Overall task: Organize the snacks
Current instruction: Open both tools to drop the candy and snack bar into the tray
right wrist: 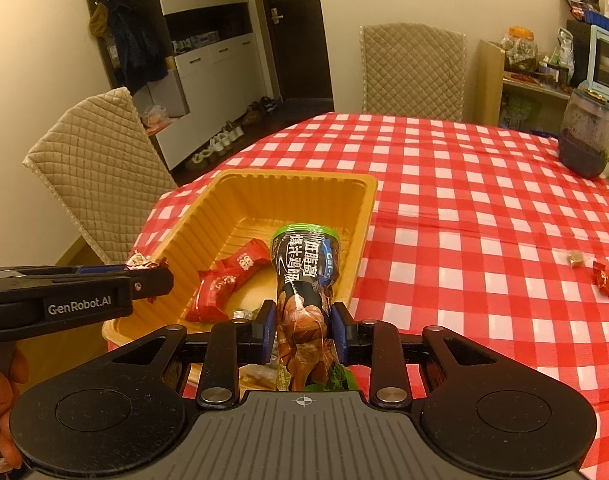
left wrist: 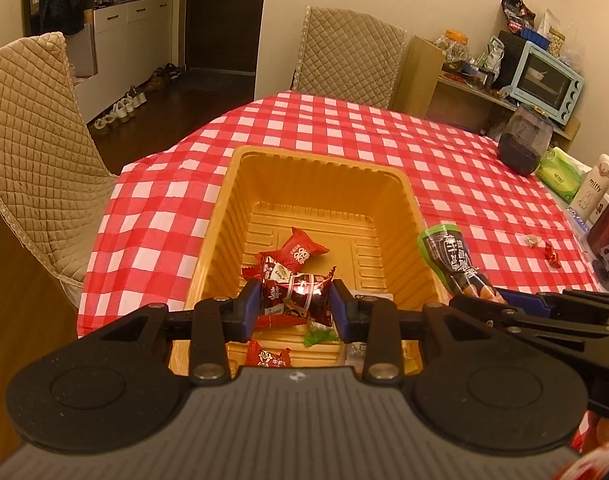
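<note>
A yellow plastic tray (left wrist: 224,216) (right wrist: 192,220) stands on the red checked tablecloth and holds several wrapped sweets. Over its near part hangs a dark red candy packet (left wrist: 300,294), with my left gripper (left wrist: 296,304) shut on it. A long black and green snack pouch (right wrist: 304,280) (left wrist: 450,258) points forward over the tray's right side, and my right gripper (right wrist: 302,326) is shut on its lower end. In the right wrist view the left gripper (right wrist: 144,270) comes in from the left edge above the tray's left wall. Red packets (right wrist: 224,280) (left wrist: 300,250) lie on the tray floor.
Two loose sweets (right wrist: 588,268) (left wrist: 544,250) lie on the cloth to the right. A dark jar (left wrist: 524,142) (right wrist: 586,136), a green tissue pack (left wrist: 560,172) and a white bottle (left wrist: 598,188) stand at the table's right. Quilted chairs (left wrist: 36,152) (right wrist: 412,68) stand left and behind.
</note>
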A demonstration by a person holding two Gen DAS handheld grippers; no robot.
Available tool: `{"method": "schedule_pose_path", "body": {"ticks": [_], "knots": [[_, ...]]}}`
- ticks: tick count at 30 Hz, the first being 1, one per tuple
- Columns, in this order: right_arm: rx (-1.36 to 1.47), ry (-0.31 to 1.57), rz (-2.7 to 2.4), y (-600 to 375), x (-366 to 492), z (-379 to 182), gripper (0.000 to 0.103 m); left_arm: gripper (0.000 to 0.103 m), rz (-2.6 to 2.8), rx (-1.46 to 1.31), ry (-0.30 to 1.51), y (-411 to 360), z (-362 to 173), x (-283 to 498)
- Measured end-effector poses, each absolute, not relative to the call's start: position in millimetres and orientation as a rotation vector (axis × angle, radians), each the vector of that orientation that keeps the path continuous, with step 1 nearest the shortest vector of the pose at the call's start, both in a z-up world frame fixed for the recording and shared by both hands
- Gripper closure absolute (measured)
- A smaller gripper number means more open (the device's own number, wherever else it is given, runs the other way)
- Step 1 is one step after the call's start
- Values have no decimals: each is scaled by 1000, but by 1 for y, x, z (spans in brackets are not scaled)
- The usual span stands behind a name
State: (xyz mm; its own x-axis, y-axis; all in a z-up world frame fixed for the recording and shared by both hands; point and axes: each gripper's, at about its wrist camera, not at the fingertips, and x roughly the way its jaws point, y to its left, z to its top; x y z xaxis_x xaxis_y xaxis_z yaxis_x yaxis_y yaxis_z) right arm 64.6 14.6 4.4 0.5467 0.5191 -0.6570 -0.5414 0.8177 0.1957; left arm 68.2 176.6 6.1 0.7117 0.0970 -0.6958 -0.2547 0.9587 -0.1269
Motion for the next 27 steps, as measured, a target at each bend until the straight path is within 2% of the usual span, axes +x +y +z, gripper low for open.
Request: {"method": "schedule_pose_path", "body": {"ticks": [12, 13, 15, 22, 27], "knots": [[-25, 781, 616, 18, 77, -4, 73, 68, 176, -207, 785, 179, -8, 86], [-24, 782, 615, 19, 78, -5, 73, 67, 171, -208, 786, 180, -10, 87], [-24, 785, 616, 20, 78, -5, 73, 58, 166, -202, 793, 180, -11, 89], [-20, 790, 617, 22, 80, -6, 73, 57, 201, -213, 774, 191, -2, 80], [-14, 788, 626, 28, 80, -5, 73, 52, 224, -221, 748, 199, 7, 74]]}}
